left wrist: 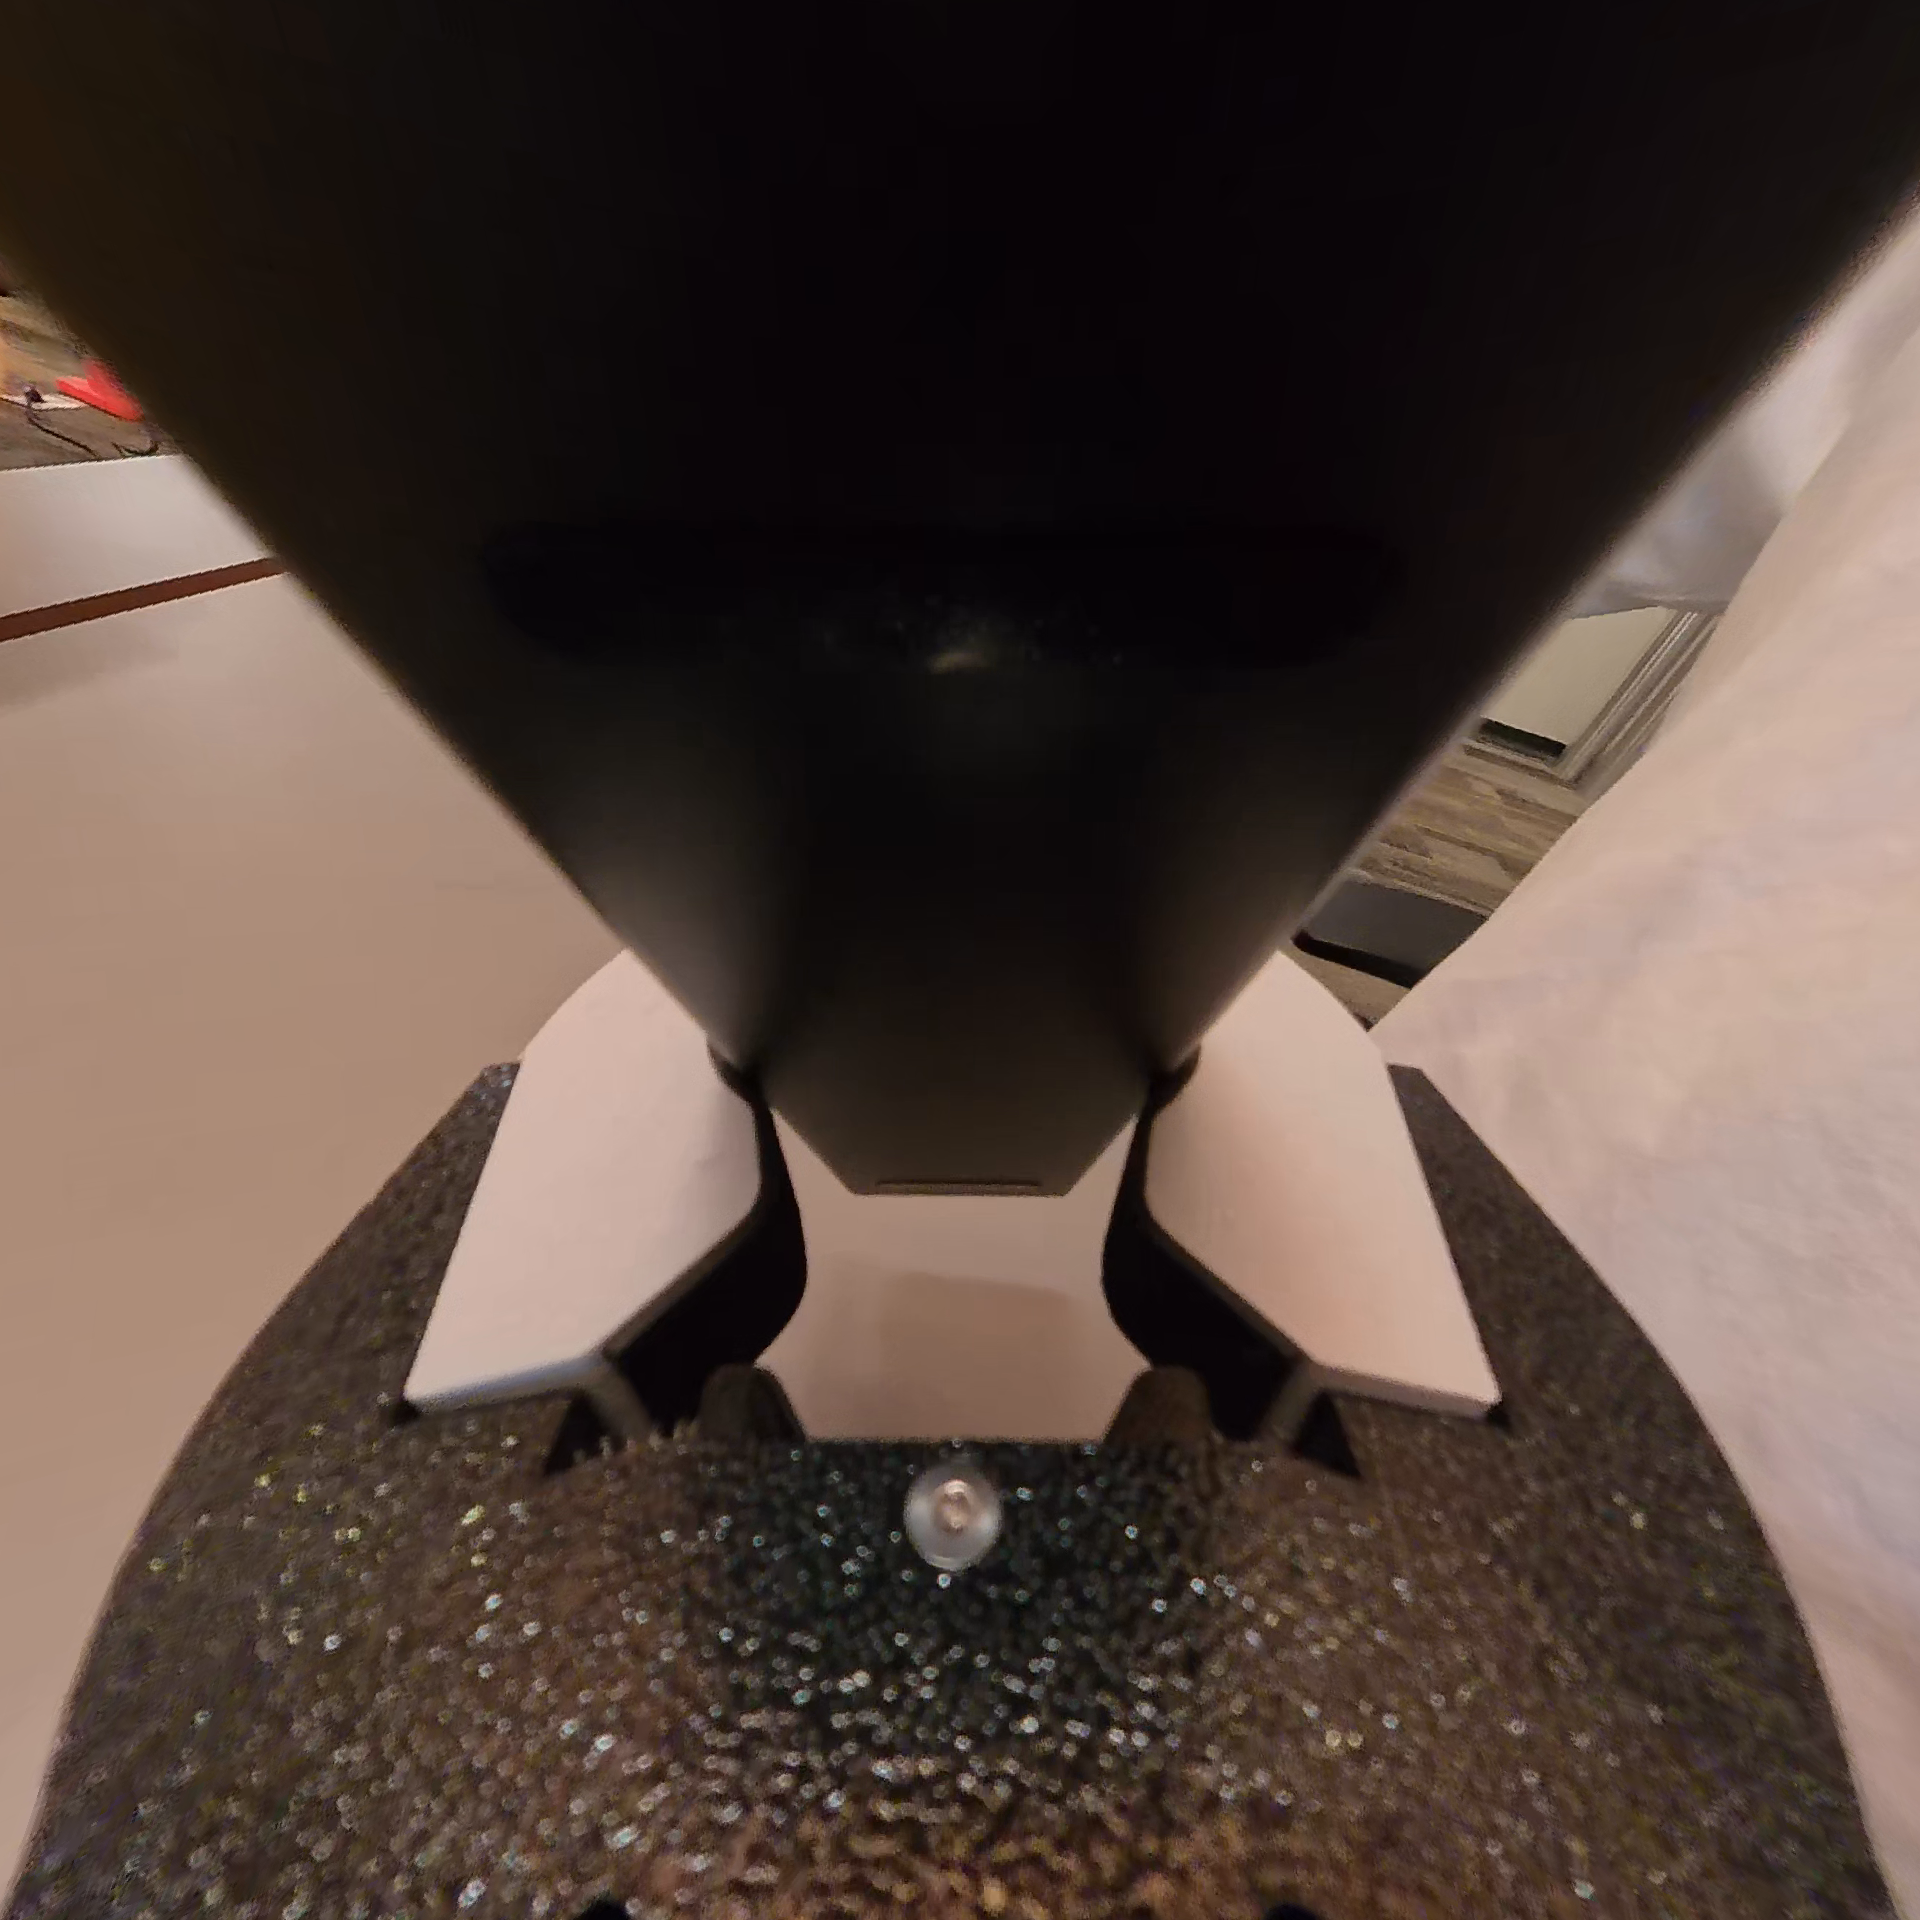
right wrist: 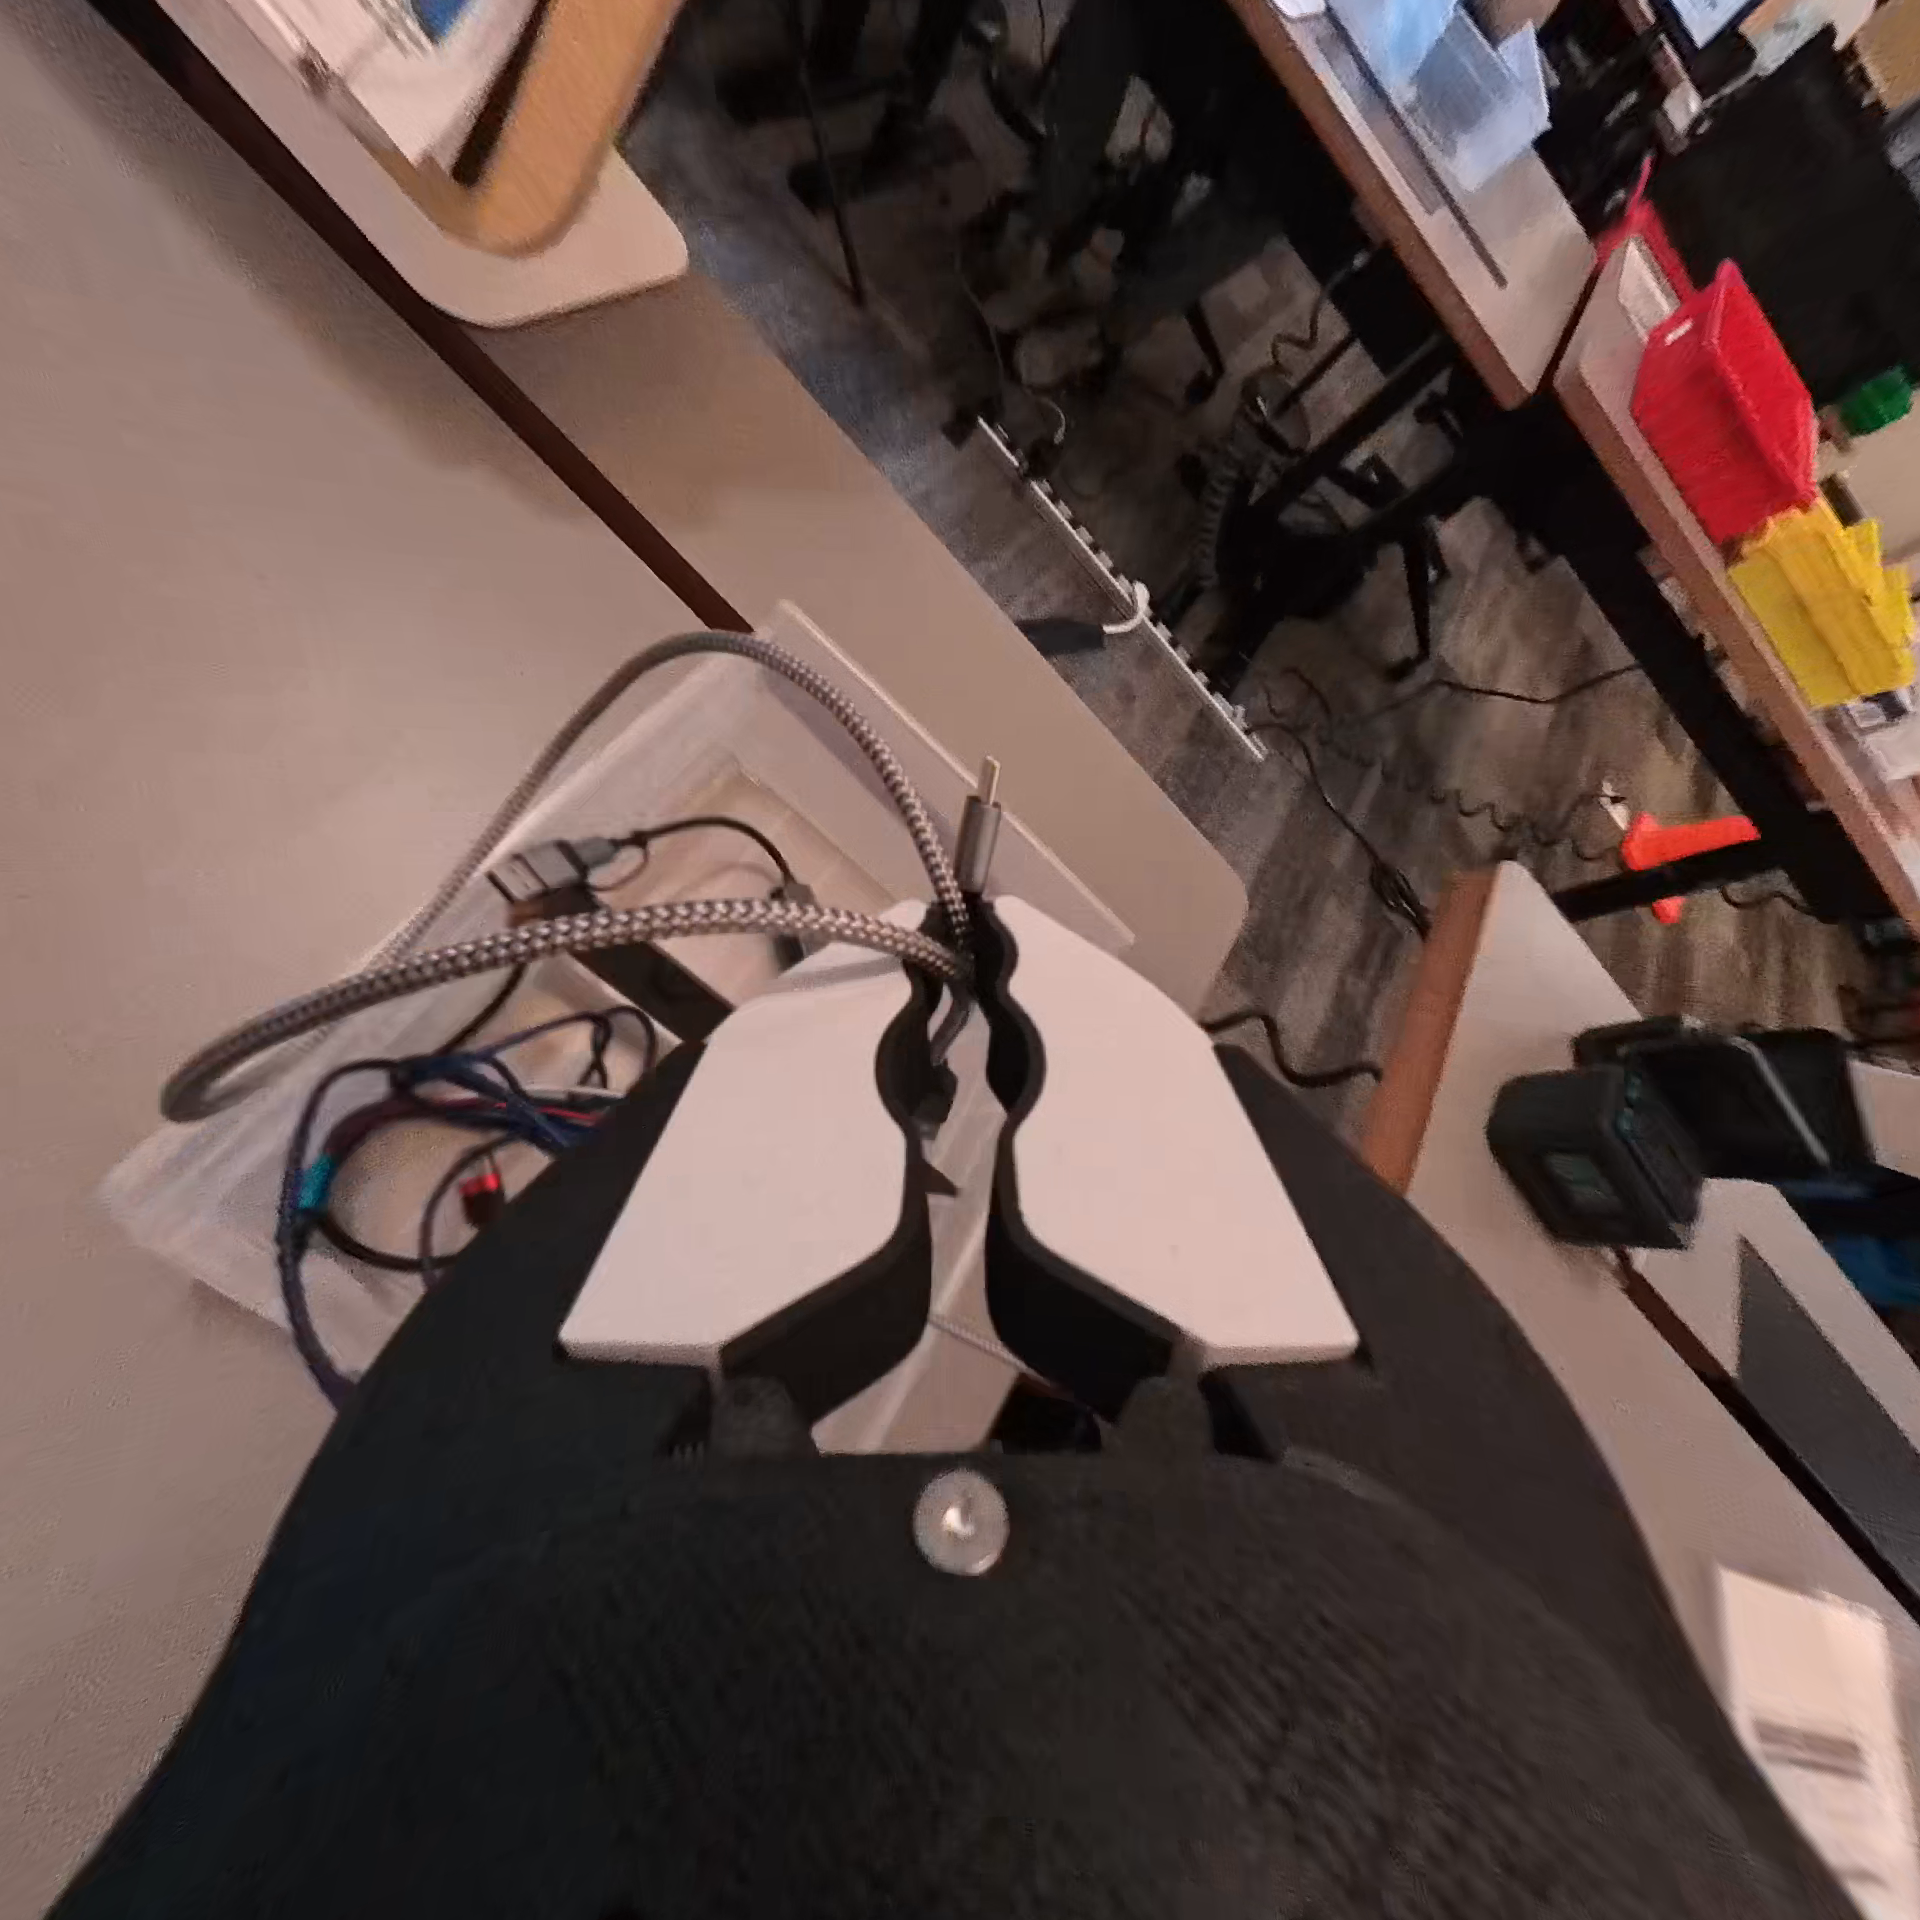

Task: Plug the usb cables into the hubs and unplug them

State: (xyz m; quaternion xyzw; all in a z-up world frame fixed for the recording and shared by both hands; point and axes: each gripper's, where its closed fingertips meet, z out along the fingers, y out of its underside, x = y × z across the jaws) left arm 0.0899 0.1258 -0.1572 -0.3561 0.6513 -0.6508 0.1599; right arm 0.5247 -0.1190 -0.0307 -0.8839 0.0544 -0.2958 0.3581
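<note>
In the left wrist view a large black hub [left wrist: 935, 520] fills the upper frame, very close to the camera. My left gripper [left wrist: 951, 1086] is shut on its narrow lower end, where a slot-shaped port [left wrist: 956, 1182] faces me. In the right wrist view my right gripper [right wrist: 966, 925] is shut on a grey braided USB cable [right wrist: 644, 935]. The cable's metal plug [right wrist: 982, 816] sticks up past the fingertips, free in the air. The cable loops left over a white tray [right wrist: 665, 717].
The tray holds several loose cables [right wrist: 447, 1101] and a small grey adapter [right wrist: 551, 868]. The pale table [right wrist: 208, 520] ends at a dark edge, with floor beyond. A black device [right wrist: 1621, 1143] sits on the neighbouring table. Red and yellow bins [right wrist: 1725, 416] stand far right. There is about 50 cm between the tips of the two grippers. The black device [right wrist: 1621, 1143] lies around 35 cm away from my right fingertips.
</note>
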